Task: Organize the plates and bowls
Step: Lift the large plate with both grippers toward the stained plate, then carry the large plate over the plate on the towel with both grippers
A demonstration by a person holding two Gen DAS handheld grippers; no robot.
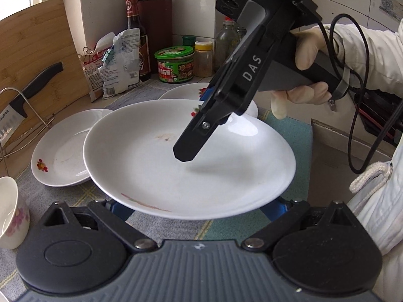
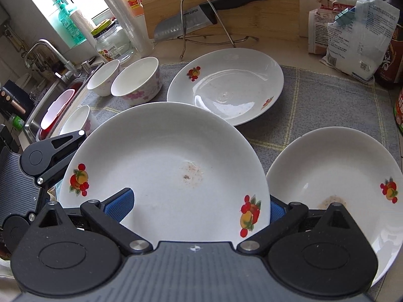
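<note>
A white plate with fruit decals [image 2: 163,166] is held above the cloth; it also shows in the left wrist view [image 1: 189,158]. My right gripper [image 2: 194,207] grips its rim, one blue pad [image 2: 119,205] on top, the other pad [image 2: 277,211] at the edge below; it shows in the left wrist view [image 1: 201,115] on the far rim. My left gripper [image 1: 196,207] sits at the plate's near rim, its fingers hidden under the plate; it shows in the right wrist view [image 2: 53,161]. Two more plates [image 2: 226,85] [image 2: 335,188] lie on the cloth. Three bowls [image 2: 137,81] [image 2: 103,76] [image 2: 75,119] stand at left.
A grey checked cloth [image 2: 327,100] covers the counter. A cutting board [image 2: 219,5] with a knife [image 2: 206,12] on a wire stand leans at the back. Bags [image 2: 352,35], jars [image 1: 173,63] and bottles [image 1: 136,35] line the wall. A sink [image 2: 50,95] lies at left.
</note>
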